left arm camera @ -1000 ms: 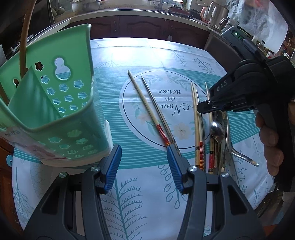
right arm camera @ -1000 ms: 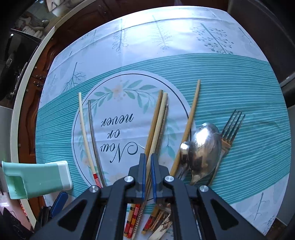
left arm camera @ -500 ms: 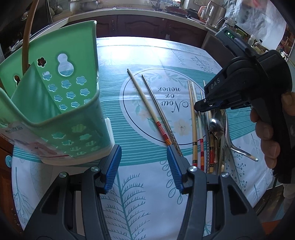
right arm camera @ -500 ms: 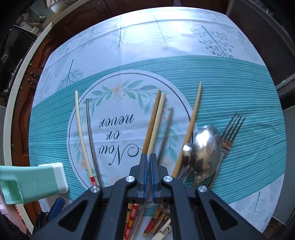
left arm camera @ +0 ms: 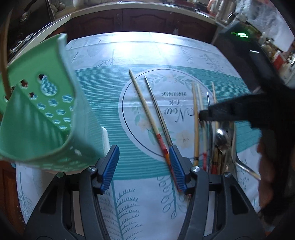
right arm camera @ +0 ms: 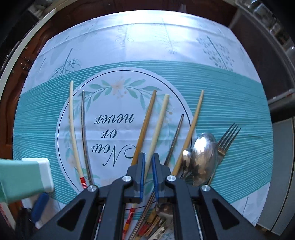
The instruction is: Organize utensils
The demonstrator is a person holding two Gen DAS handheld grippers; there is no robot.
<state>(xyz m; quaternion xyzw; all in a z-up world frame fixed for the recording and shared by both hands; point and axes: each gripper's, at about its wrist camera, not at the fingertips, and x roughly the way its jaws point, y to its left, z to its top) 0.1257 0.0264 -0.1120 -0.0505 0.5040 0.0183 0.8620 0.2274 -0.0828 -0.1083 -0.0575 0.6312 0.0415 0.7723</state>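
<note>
Several chopsticks, two spoons (right arm camera: pixel 201 157) and a fork (right arm camera: pixel 227 137) lie on the teal tablecloth. My right gripper (right arm camera: pixel 148 175) hangs low over the middle group, its jaws nearly shut around a pale chopstick (right arm camera: pixel 158 125) with a red striped end; the grip itself is hard to judge. It shows as a blurred black shape in the left wrist view (left arm camera: pixel 202 117). My left gripper (left arm camera: pixel 143 166) is open and empty above the cloth, beside a pale chopstick (left arm camera: pixel 145 107) and a metal one (left arm camera: pixel 156 109). A green perforated utensil holder (left arm camera: pixel 36 114) stands at the left.
The holder also shows at the left edge of the right wrist view (right arm camera: pixel 22 179). A wooden chopstick (right arm camera: pixel 143 125), a metal one (right arm camera: pixel 175 138) and another wooden one (right arm camera: pixel 191 129) flank the gripped one. Dark cabinets and a counter (left arm camera: pixel 147 11) ring the table.
The right gripper's jaws have opened a little from fully shut and now straddle the pale chopstick. The left gripper has moved closer to the holder; the holder fills more of its view.
</note>
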